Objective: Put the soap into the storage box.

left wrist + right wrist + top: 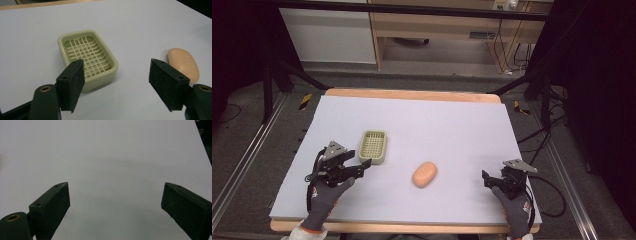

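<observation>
Our left gripper [366, 166] hangs with its two matt black, foam-faced jaws spread wide, holding nothing, just short of the pale green rectangular plastic soap dish [373, 147]. Its own view reveals that dish's [87, 58] lattice floor and rounded rim, which the high view blurs. One smooth, peach-coloured oval bar of soap [424, 174] lies right of the dish, apart from it. Our right gripper [485, 179], jaws likewise spread and empty, sits over the bare white matt tabletop [105, 157].

Soft, even overhead light; dim surroundings; faint shadows.
</observation>
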`<state>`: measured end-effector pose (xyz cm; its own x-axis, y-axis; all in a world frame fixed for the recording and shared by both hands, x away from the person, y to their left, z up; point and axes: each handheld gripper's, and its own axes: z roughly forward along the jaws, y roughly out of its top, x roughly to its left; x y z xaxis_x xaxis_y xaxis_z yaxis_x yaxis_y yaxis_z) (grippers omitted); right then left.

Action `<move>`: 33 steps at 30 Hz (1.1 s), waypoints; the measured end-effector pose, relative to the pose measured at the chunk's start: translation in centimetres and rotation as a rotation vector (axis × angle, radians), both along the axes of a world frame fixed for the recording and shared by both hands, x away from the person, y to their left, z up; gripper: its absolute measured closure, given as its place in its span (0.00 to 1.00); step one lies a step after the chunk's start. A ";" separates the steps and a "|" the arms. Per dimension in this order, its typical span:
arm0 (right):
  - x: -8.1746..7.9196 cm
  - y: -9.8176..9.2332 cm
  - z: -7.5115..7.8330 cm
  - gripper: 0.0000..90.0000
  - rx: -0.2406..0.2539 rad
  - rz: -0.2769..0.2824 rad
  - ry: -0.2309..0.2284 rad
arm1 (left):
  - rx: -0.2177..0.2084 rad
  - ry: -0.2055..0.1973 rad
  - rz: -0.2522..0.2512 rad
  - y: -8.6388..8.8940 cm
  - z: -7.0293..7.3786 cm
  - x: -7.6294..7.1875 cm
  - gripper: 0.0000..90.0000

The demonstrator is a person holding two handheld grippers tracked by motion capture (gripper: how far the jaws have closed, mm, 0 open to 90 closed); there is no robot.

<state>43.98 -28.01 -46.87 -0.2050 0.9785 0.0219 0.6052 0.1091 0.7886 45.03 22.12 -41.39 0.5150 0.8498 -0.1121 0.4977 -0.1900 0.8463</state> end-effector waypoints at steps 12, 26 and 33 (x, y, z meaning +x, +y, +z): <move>0.0 0.2 0.0 0.10 -0.001 0.007 0.004 | 0.000 -0.011 -0.048 -2.4 0.8 0.3 0.32; 0.1 0.3 -0.1 0.09 -0.001 0.010 0.015 | 0.011 -0.007 -0.093 -4.9 0.9 0.7 0.33; 0.1 0.4 -0.1 0.09 -0.003 0.016 0.020 | 0.011 0.003 -0.110 -5.9 0.8 0.8 0.34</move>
<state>44.08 -27.65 -46.99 -0.2201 0.9752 0.0236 0.6187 0.1209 0.7763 45.83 16.20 -40.57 0.6052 0.7892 -0.1046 0.4760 -0.2534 0.8421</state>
